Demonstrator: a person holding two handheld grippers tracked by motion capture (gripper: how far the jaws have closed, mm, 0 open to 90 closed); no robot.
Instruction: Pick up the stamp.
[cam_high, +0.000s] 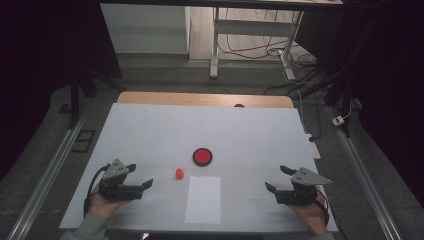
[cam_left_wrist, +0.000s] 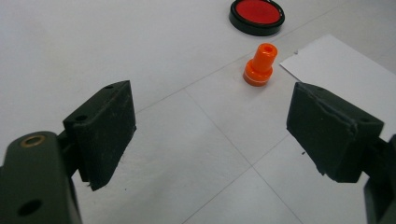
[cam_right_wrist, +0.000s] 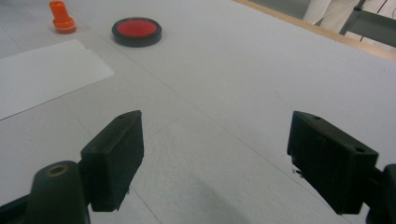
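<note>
A small orange stamp (cam_high: 178, 173) stands upright on the white table (cam_high: 150, 130), just left of a white paper sheet (cam_high: 203, 199). A round red ink pad in a black rim (cam_high: 202, 156) lies behind the two. My left gripper (cam_high: 140, 176) rests at the front left, open and empty, pointing toward the orange stamp (cam_left_wrist: 260, 65), with the ink pad (cam_left_wrist: 256, 15) and the paper sheet (cam_left_wrist: 341, 65) farther off. My right gripper (cam_high: 276, 179) sits at the front right, open and empty. From there the stamp (cam_right_wrist: 61, 17), ink pad (cam_right_wrist: 137, 31) and paper (cam_right_wrist: 44, 74) lie far left.
A wooden strip (cam_high: 205, 99) borders the table's far edge. Beyond it stand a white desk frame (cam_high: 250, 35) and loose floor cables (cam_high: 260, 50). Metal rails (cam_high: 45, 175) run along both sides of the table, and a power strip (cam_high: 313, 147) sits off the right edge.
</note>
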